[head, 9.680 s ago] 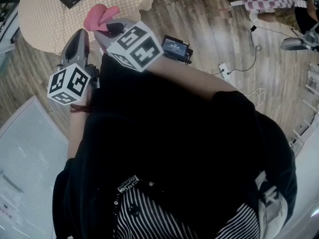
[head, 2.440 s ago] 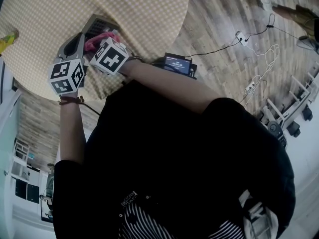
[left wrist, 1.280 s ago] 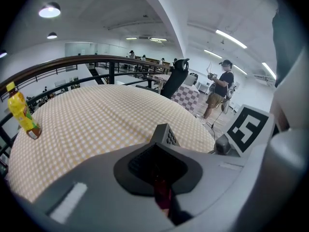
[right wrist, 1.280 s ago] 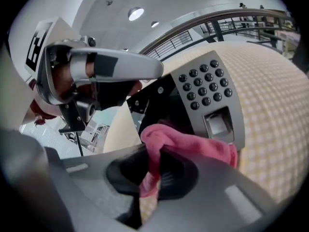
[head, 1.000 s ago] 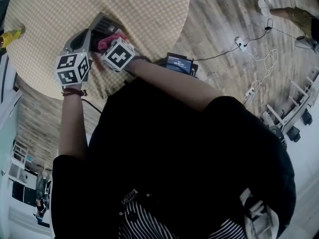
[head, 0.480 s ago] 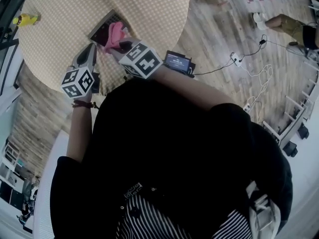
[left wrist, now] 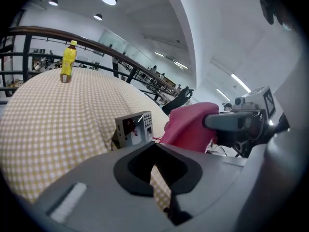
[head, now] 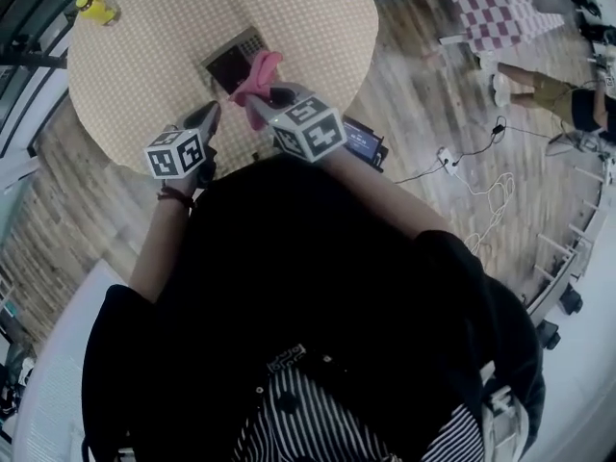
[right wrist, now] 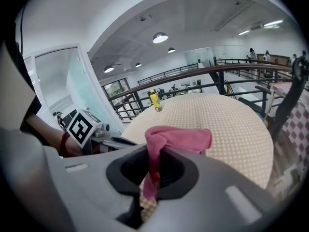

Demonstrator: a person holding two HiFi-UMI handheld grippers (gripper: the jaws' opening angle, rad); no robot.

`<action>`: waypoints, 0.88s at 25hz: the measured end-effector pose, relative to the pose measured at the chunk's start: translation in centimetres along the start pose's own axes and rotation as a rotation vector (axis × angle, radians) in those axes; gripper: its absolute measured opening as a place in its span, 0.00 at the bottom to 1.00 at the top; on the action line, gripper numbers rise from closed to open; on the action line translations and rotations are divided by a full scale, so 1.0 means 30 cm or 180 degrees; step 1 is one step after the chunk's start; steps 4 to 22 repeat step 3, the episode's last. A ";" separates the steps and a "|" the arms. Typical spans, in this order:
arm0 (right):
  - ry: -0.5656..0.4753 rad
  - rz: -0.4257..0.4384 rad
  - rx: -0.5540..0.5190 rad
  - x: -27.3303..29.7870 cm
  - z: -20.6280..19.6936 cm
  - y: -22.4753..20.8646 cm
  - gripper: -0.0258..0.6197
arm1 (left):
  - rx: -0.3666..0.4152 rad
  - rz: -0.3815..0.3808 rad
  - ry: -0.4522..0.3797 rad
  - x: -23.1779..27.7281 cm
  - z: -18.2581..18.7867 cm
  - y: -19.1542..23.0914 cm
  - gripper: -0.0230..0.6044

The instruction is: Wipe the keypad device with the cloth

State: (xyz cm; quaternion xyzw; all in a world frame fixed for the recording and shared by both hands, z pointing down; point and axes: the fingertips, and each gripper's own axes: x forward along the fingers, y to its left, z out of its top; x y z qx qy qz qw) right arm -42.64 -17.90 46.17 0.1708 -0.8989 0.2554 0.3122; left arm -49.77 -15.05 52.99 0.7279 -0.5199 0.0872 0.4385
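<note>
The keypad device (head: 234, 63) is a grey box with a dark screen and a key grid, lying on the round checked table (head: 144, 65). A pink cloth (head: 260, 71) hangs over its right side, with my right gripper (head: 268, 96) shut on it. The right gripper view shows the cloth (right wrist: 179, 138) folded over between the jaws of that gripper (right wrist: 154, 154). My left gripper (head: 211, 113) is shut and empty, near the table edge and short of the device. The left gripper (left wrist: 153, 147) view shows the device (left wrist: 134, 128) ahead and the cloth (left wrist: 190, 127) to its right.
A yellow bottle (head: 96, 8) stands at the table's far left side. On the wooden floor to the right lie a black box with a screen (head: 363, 141), a power strip and cables (head: 449, 157). A seated person's legs (head: 544, 89) show at far right.
Over the last second my left gripper has drawn back from the device toward the table edge. The right gripper still holds the pink cloth at the device's right side.
</note>
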 end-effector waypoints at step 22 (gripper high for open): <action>0.0043 -0.0036 0.0029 0.004 0.008 0.008 0.09 | 0.0029 -0.0045 -0.0033 -0.020 0.022 -0.002 0.04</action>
